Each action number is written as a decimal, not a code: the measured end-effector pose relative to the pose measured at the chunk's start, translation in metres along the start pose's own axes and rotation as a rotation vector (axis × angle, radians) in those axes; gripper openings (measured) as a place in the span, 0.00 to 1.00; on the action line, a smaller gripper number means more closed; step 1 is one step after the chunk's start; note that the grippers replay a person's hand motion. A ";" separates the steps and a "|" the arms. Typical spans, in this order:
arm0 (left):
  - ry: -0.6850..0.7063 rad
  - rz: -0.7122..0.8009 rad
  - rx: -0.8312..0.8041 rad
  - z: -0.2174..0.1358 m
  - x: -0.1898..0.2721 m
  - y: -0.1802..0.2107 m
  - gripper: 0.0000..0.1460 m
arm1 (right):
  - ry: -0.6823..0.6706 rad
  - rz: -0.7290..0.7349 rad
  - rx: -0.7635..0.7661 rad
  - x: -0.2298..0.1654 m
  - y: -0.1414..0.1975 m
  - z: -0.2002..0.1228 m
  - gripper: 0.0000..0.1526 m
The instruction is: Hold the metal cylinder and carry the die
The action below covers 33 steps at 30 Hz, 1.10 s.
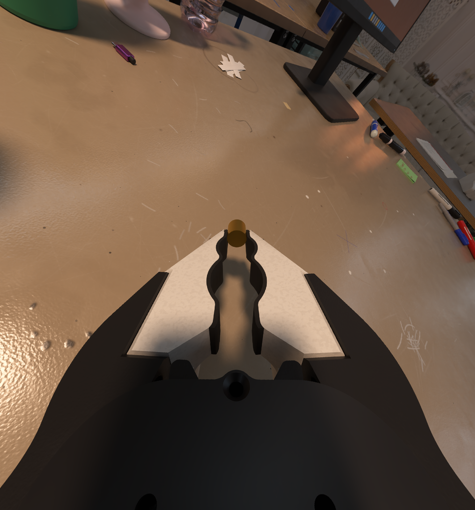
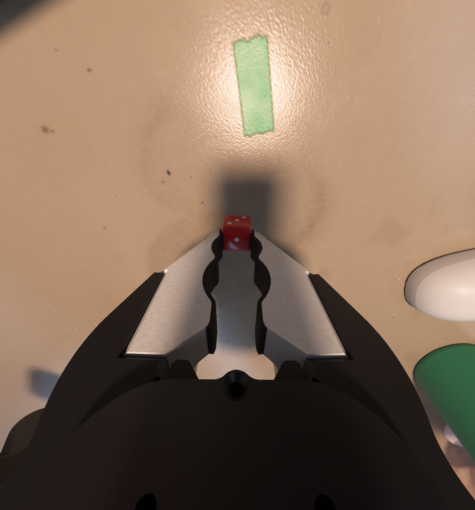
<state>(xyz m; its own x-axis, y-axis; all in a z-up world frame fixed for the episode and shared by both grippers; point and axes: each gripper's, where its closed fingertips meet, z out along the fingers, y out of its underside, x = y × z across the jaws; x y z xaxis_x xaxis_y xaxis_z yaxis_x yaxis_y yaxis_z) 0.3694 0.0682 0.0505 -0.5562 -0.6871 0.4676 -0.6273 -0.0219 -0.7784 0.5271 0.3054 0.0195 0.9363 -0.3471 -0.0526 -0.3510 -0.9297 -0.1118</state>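
In the left wrist view, my left gripper (image 1: 236, 238) is shut on a small brass-coloured metal cylinder (image 1: 236, 234), pinched between the fingertips and held above the tan table (image 1: 120, 165); its shadow falls between the fingers. In the right wrist view, my right gripper (image 2: 236, 239) is shut on a red die (image 2: 236, 233) with white pips, held at the fingertips above the table (image 2: 93, 138); a dark shadow lies just beyond it.
A green tape strip (image 2: 254, 85) lies ahead of the die. A white rounded object (image 2: 451, 284) and a green cone (image 2: 462, 392) sit at right. In the left view: green cone (image 1: 43, 13), pink base (image 1: 145, 19), purple tool (image 1: 124, 53), monitor stand (image 1: 322, 91), markers (image 1: 462, 234) near the right edge.
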 end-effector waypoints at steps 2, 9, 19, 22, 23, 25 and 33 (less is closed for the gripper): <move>0.006 0.000 0.001 0.000 0.001 0.000 0.08 | -0.035 -0.003 0.045 -0.005 -0.003 -0.011 0.12; 0.063 0.007 0.010 0.005 0.015 -0.005 0.08 | -0.141 0.035 0.361 -0.009 0.009 -0.116 0.12; 0.262 0.132 0.047 0.023 0.063 -0.015 0.08 | -0.209 0.193 0.998 -0.014 0.160 -0.284 0.12; 0.311 0.162 0.029 0.031 0.074 -0.014 0.08 | -0.180 0.265 1.142 -0.018 0.226 -0.293 0.12; 0.324 0.168 0.020 0.034 0.077 -0.013 0.08 | -0.171 0.296 1.183 -0.018 0.247 -0.292 0.12; 0.363 0.174 0.011 0.038 0.084 -0.013 0.08 | -0.160 0.366 1.252 -0.016 0.287 -0.285 0.12; 0.466 0.256 -0.054 0.057 0.108 -0.005 0.08 | -0.117 0.538 1.346 -0.003 0.388 -0.246 0.12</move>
<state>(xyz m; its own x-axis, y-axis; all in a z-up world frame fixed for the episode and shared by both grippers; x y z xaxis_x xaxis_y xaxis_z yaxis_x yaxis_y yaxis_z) 0.3435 -0.0469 0.0807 -0.8706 -0.2695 0.4116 -0.4601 0.1498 -0.8751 0.3905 -0.0841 0.2205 0.7081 -0.5362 -0.4595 -0.4578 0.1469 -0.8769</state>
